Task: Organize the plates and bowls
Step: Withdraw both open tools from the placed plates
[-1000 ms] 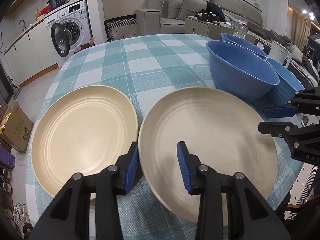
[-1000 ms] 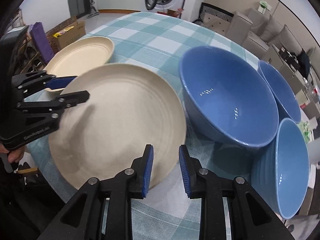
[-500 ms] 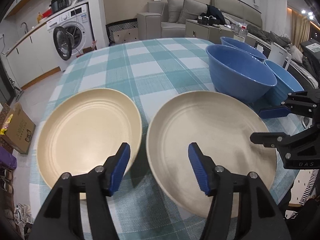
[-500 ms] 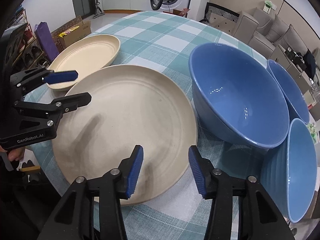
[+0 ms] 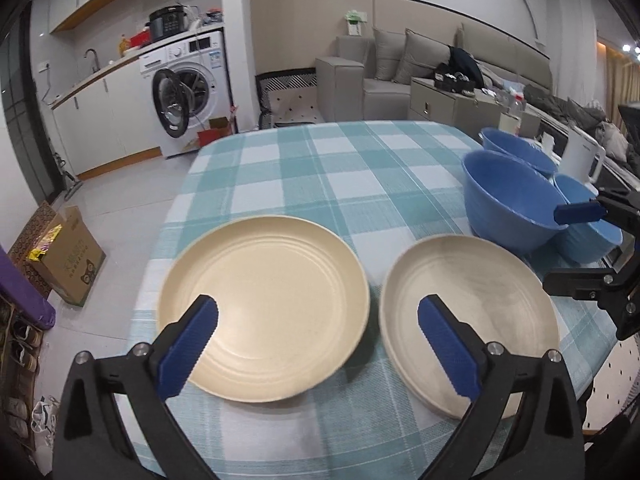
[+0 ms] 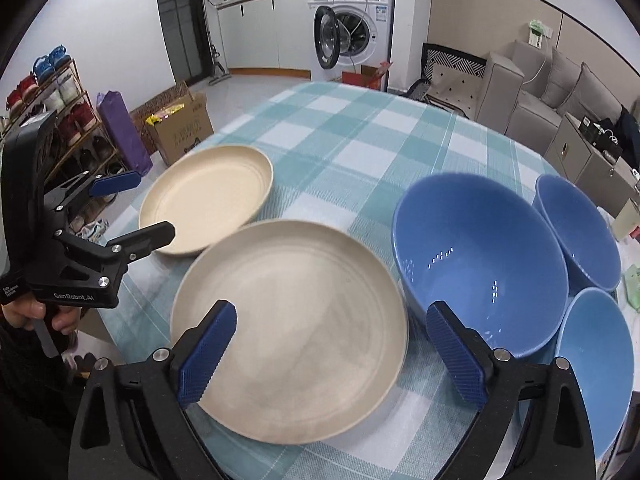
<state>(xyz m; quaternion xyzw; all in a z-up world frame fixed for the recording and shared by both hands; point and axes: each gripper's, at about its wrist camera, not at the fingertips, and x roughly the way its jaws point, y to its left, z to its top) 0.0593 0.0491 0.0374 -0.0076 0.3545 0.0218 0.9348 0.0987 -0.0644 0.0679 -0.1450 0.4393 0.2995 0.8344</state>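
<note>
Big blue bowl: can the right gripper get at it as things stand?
Probably yes. The right gripper is open, the big blue bowl sits just ahead, with nothing on its near rim. The nearer cream plate lies beside it.

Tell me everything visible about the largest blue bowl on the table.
The largest blue bowl is deep and round, glossy inside with small light reflections, so it looks glazed or smooth plastic. It stands upright and empty on the checked tablecloth, beside the nearer cream plate. Two smaller blue bowls crowd its far side; contact cannot be judged. No gripper touches it.
</note>
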